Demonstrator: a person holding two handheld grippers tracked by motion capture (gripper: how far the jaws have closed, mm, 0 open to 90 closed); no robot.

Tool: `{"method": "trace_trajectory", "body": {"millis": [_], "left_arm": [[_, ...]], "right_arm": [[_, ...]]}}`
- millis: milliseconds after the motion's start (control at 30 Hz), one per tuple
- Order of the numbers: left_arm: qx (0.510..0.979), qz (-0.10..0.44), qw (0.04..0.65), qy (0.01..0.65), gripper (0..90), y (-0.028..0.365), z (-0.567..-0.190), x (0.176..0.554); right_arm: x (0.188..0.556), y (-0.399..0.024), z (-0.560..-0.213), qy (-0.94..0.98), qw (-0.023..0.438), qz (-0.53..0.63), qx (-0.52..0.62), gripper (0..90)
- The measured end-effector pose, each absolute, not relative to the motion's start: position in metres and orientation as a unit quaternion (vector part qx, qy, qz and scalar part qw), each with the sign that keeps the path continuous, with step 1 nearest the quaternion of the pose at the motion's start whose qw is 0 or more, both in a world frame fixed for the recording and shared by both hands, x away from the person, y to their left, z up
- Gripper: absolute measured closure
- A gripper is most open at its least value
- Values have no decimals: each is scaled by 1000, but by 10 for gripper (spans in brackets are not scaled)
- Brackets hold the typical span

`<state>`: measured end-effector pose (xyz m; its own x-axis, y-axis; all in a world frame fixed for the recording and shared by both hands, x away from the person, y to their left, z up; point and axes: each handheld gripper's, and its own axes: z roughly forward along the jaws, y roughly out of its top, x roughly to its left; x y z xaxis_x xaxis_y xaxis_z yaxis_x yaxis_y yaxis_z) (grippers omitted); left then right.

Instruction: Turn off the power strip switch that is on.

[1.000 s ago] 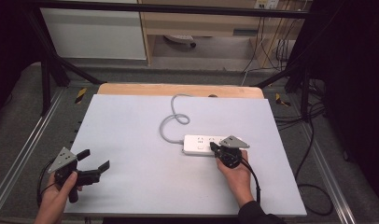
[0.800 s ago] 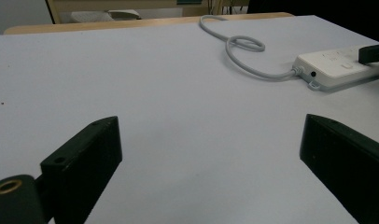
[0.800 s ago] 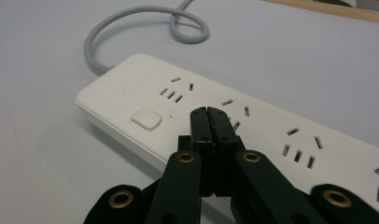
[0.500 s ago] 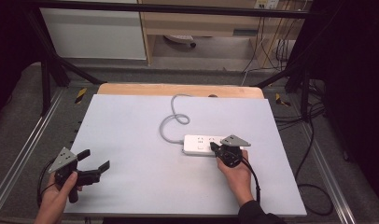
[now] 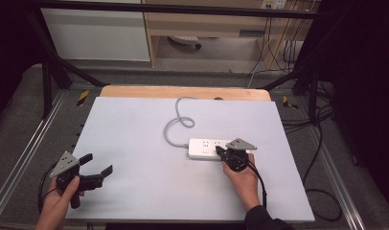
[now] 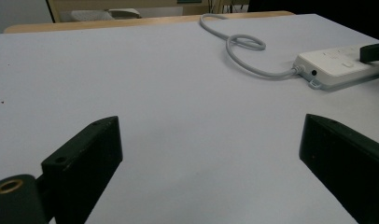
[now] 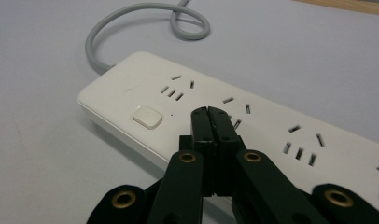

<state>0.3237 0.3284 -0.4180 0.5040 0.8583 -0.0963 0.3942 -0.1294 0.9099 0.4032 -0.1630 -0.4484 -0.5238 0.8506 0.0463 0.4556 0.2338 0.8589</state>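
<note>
White power strip (image 5: 209,148) lies flat on the grey table top (image 5: 135,129), right of centre, long side roughly parallel to the near edge. Sockets face up. In my right gripper view the strip (image 7: 253,126) shows a square white button (image 7: 147,116) near its cord end, then rows of socket slots running away to the right.

Grey cord (image 5: 176,125) leaves the strip's left end, curves toward the far side, makes one small loop and runs off over the wooden far edge (image 5: 183,92) of the table. Same loop seen from my left gripper view (image 6: 246,44), with the strip (image 6: 339,65) at upper right.

My right gripper (image 5: 220,152): jaws pressed together, nothing between them. Tips (image 7: 211,119) sit over the strip's top face just right of the button, over the socket slots. Can't tell if they touch the plastic or hover just above. My right hand (image 5: 241,177) holds it from the near side, cable trailing back along the wrist.

My left gripper (image 5: 97,165): jaws wide apart, empty, bare table top between them in the left gripper view (image 6: 211,158). It's at the near left corner of the table, well apart from the strip, held in my left hand (image 5: 58,201).
</note>
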Motion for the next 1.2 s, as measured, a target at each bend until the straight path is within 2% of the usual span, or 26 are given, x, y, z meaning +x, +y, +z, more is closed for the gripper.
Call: {"method": "trace_trajectory", "body": {"millis": [1200], "left_arm": [[714, 235, 491, 441, 60, 329, -419, 324]], "right_arm": [[403, -163, -448, 754, 222, 440, 434, 900]]}}
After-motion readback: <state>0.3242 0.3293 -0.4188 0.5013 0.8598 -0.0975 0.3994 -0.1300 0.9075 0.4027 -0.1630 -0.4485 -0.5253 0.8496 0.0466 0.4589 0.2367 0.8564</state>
